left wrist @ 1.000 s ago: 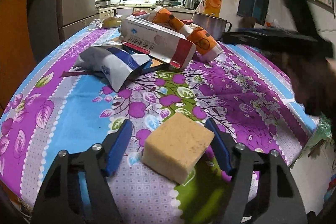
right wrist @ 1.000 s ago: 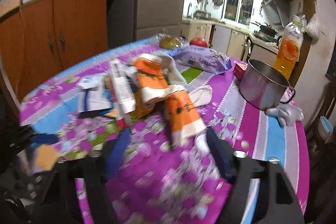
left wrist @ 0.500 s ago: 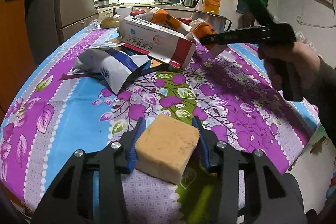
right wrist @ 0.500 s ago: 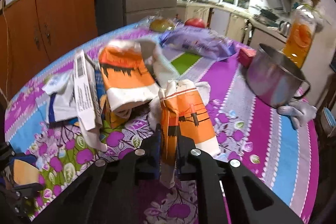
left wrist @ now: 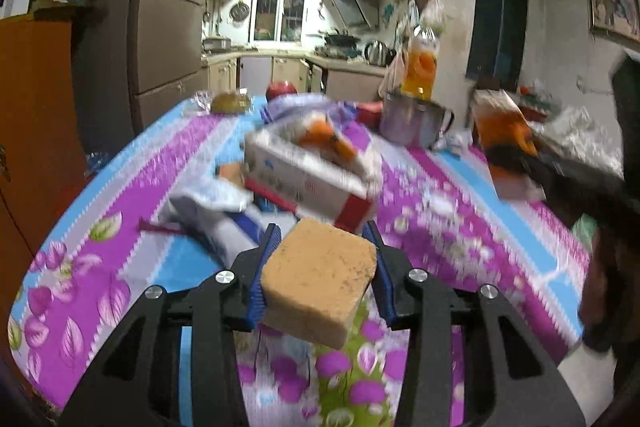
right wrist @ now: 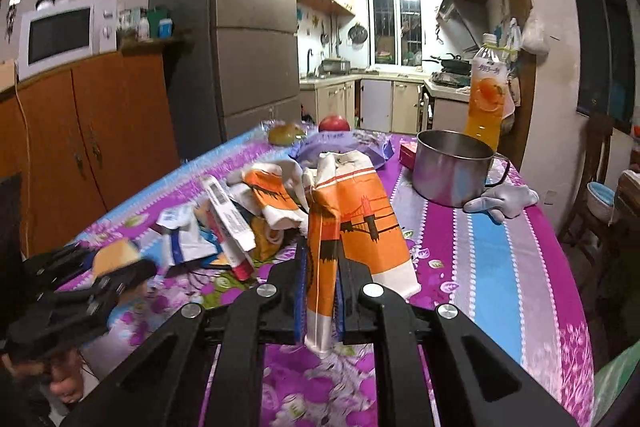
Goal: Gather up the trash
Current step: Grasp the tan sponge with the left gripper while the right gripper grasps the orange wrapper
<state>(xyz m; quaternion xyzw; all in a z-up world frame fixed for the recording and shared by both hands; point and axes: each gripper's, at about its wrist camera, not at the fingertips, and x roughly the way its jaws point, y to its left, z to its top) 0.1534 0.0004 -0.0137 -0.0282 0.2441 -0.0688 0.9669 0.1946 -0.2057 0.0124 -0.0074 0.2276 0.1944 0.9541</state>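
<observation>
Here, left tool (left wrist: 320, 259) clamping sponge (left wrist: 320, 279), right tool (right wrist: 319, 291) pinching bridge-printed orange carton (right wrist: 352, 223)

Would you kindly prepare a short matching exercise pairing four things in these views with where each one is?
Things:
1. yellow sponge
2. orange carton
3. steel pot
4. microwave

Places:
A. on the wooden cabinet
B. clamped in the right gripper
C. standing on the tablecloth before the juice bottle
D. clamped in the left gripper

Pairs: 1-D, 2-B, 3-C, 4-A
</observation>
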